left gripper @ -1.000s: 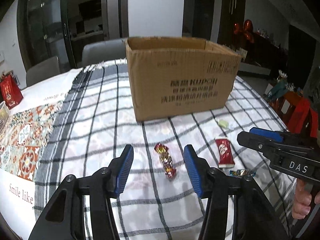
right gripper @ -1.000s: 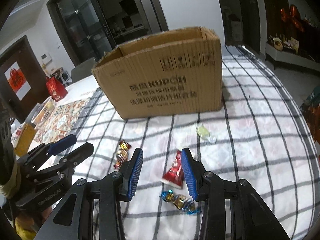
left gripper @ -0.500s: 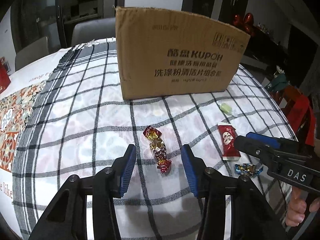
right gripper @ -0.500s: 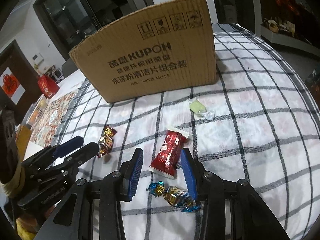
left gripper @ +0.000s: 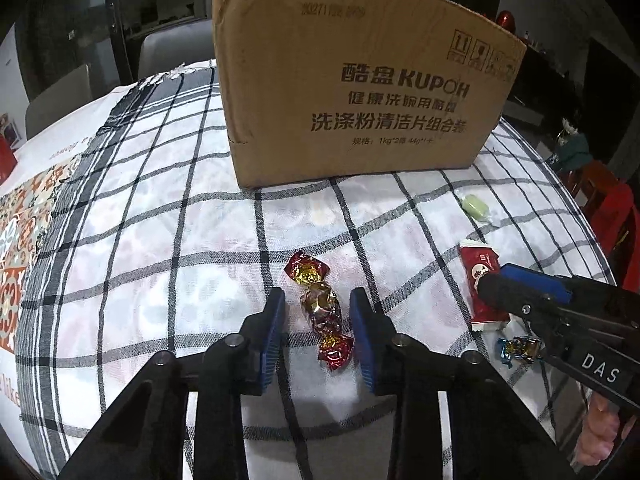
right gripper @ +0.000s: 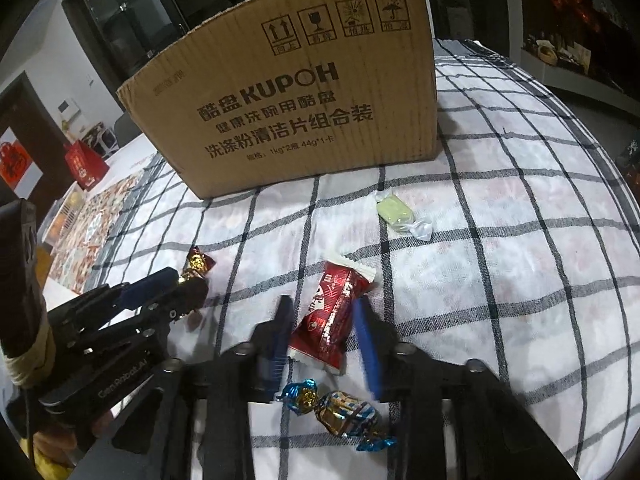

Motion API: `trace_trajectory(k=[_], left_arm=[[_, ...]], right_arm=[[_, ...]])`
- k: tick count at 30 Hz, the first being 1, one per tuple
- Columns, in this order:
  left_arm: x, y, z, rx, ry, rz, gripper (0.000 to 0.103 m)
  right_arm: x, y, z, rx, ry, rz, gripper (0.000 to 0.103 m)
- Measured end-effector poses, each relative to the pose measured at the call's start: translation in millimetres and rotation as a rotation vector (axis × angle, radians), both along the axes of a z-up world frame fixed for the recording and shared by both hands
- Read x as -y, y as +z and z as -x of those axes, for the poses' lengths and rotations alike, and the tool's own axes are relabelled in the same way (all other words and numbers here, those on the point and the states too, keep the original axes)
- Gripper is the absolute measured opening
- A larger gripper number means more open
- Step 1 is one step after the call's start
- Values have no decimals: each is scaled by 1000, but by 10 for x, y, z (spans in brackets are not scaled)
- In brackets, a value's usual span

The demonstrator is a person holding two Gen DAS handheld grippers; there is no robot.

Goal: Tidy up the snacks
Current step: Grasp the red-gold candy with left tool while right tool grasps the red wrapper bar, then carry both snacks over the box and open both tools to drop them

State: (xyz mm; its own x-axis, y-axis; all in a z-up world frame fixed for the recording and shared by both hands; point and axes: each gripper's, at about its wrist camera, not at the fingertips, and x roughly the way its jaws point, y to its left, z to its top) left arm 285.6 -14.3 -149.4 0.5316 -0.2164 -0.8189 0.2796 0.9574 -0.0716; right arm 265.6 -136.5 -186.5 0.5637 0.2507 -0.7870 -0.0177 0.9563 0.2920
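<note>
A brown cardboard box (left gripper: pixel 360 80) stands on the checked tablecloth (left gripper: pixel 160 240). My left gripper (left gripper: pixel 318 308) is open, low over the cloth, its fingers on either side of a red-and-gold foil candy (left gripper: pixel 320 304). My right gripper (right gripper: pixel 324 312) is open around a red snack packet (right gripper: pixel 332 312) lying on the cloth; the packet also shows in the left wrist view (left gripper: pixel 480 280). A blue-and-gold foil candy (right gripper: pixel 340 412) lies under the right gripper. A pale green wrapped candy (right gripper: pixel 396 216) lies near the box.
A patterned mat (left gripper: pixel 20 240) covers the table's left side, with a red gift bag (right gripper: pixel 84 164) beyond it. Grey chairs (left gripper: pixel 168 52) stand behind the table. Red objects (left gripper: pixel 612 216) sit off the right edge.
Both grippers have moved forward and down towards the cloth. The foil candy now sits between the left fingers, and the red packet between the right fingers. The box looms closer.
</note>
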Motion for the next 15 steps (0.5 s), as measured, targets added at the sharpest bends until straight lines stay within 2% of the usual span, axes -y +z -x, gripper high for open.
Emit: trace_trajectory(k=[2, 4, 15], left_arm=[[3, -20, -20, -12, 2, 4, 28], [5, -37, -26, -20, 2, 8, 20], [2, 148, 74, 13, 5, 33, 20]], right_arm=[[16, -6, -4, -2, -2, -8, 27], [16, -8, -3, -1, 1, -9, 27], [13, 59, 54, 24, 15, -16, 24]])
